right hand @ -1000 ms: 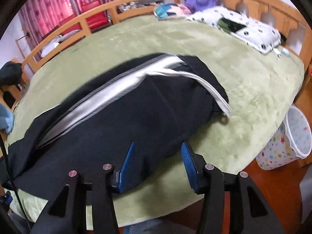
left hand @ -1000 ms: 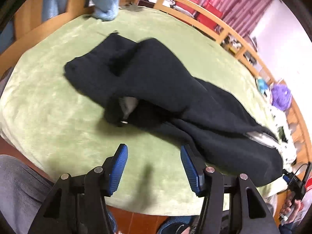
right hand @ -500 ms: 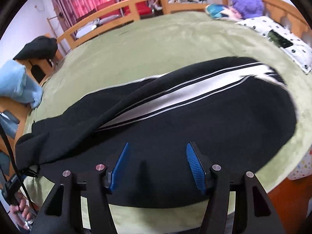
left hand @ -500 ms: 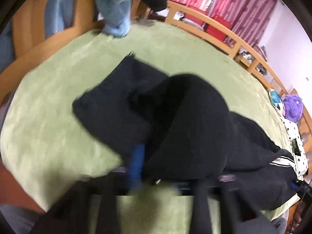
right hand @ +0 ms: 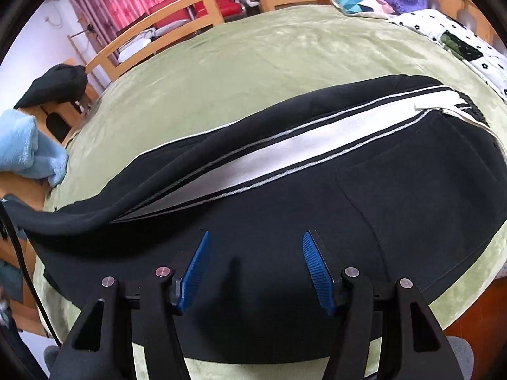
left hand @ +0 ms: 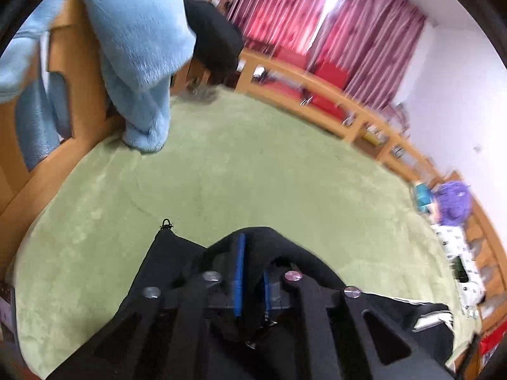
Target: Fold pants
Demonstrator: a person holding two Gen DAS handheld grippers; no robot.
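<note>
The left gripper (left hand: 252, 272) was clamped on a bunched fold of the black track pants with a white side stripe (right hand: 285, 171), lifting that end above the plush green bedspread (left hand: 253, 171). The right gripper (right hand: 255, 253) hung with its blue pads spread wide over the pants' broad upper part, which lay flat across the bedspread near its front edge.

You had nothing readable in either view: no label, brand, number or sign showed on the pants (right hand: 317, 196), the green blanket (left hand: 253, 171) or the bed rail (right hand: 177, 9).
</note>
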